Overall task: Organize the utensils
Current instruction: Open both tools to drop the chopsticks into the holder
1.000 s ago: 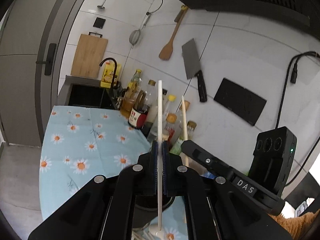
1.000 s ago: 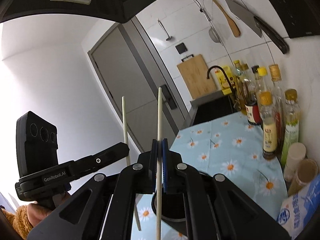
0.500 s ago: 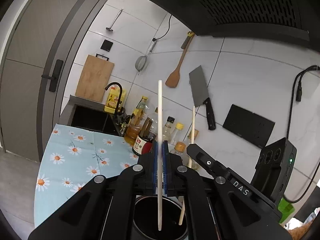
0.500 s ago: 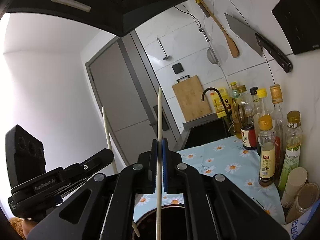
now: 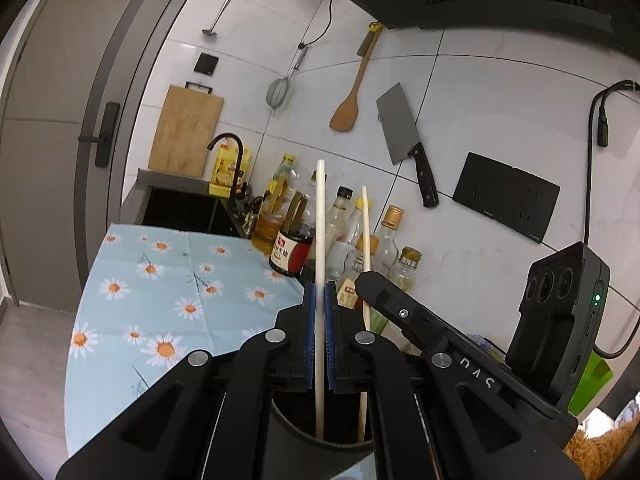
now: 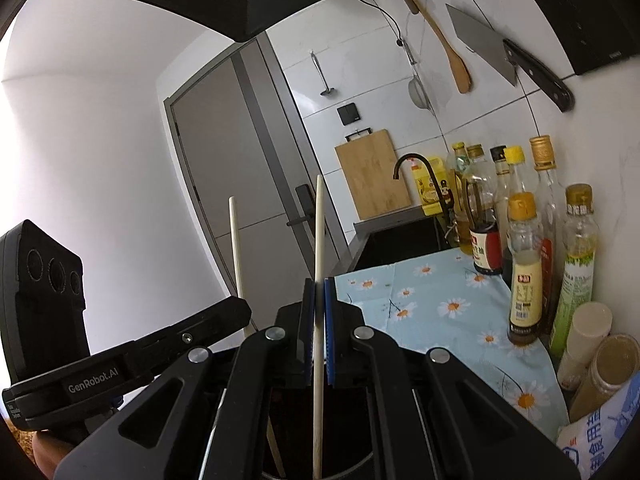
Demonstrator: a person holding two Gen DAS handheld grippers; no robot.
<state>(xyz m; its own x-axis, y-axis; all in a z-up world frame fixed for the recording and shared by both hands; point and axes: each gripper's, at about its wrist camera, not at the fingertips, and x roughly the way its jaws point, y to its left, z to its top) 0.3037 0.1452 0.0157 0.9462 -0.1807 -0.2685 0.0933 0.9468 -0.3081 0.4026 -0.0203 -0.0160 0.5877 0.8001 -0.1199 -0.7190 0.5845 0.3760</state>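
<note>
My left gripper is shut on a pale chopstick held upright, its lower end inside the dark round utensil holder below. My right gripper is shut on a second pale chopstick, also upright with its lower end in the holder. Each view shows the other gripper and its chopstick alongside: the right one in the left wrist view, the left one in the right wrist view.
The holder stands on a blue daisy-print cloth. Several sauce bottles line the tiled wall. A cleaver, wooden spatula and strainer hang above. A sink and cutting board lie beyond.
Both grippers have lowered over the holder and tilted; both chopsticks' lower ends now sit deeper in it. Both stay shut.
</note>
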